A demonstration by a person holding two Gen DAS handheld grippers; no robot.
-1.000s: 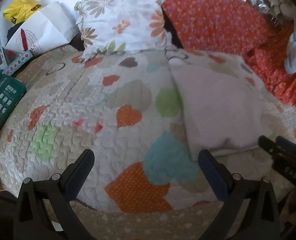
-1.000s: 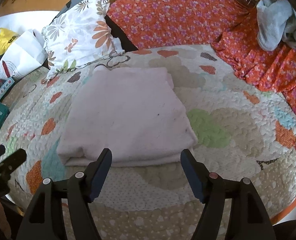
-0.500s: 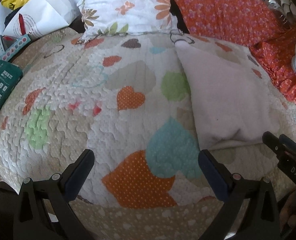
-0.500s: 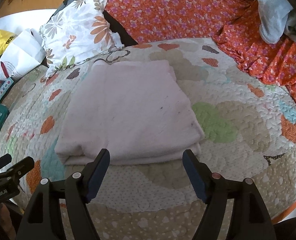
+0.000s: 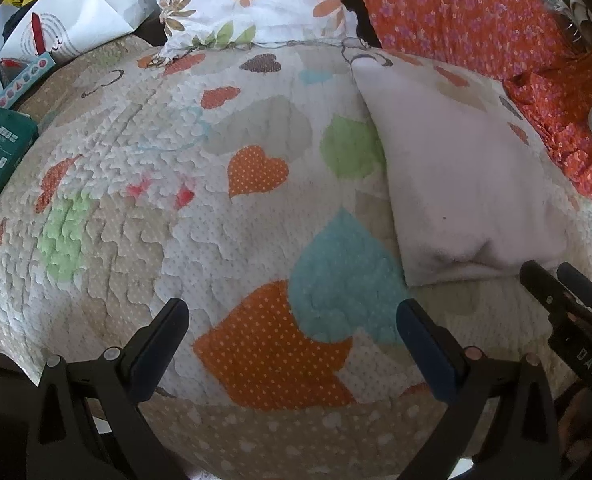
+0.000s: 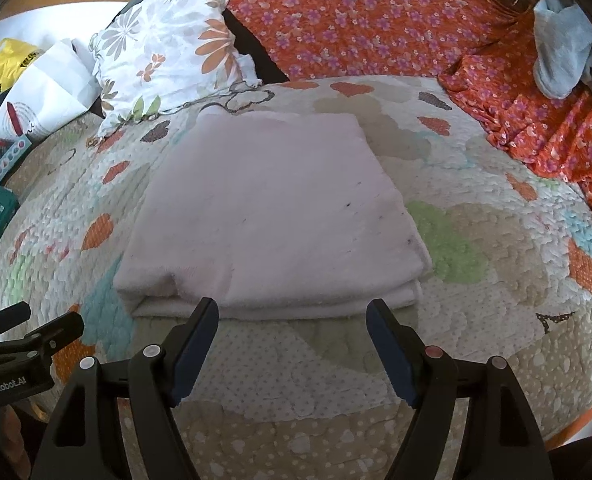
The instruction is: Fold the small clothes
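Right gripper (image 6: 292, 344) is spread wide, empty, parked just short of the folded pale pink cloth (image 6: 272, 216) on the heart-print quilt (image 6: 475, 280). Left gripper (image 5: 292, 340) is spread too, off to the cloth's left. I'd pinch both near corners, all layers. Layer count's hard to tell. Open quilt either side; floral pillow (image 6: 164, 56) sits just beyond.

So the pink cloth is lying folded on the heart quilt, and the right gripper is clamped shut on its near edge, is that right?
Not quite. The pink cloth does lie folded on the heart quilt, but the right gripper is open, its fingers spread apart just short of the near edge and holding nothing. The right wrist view shows this.
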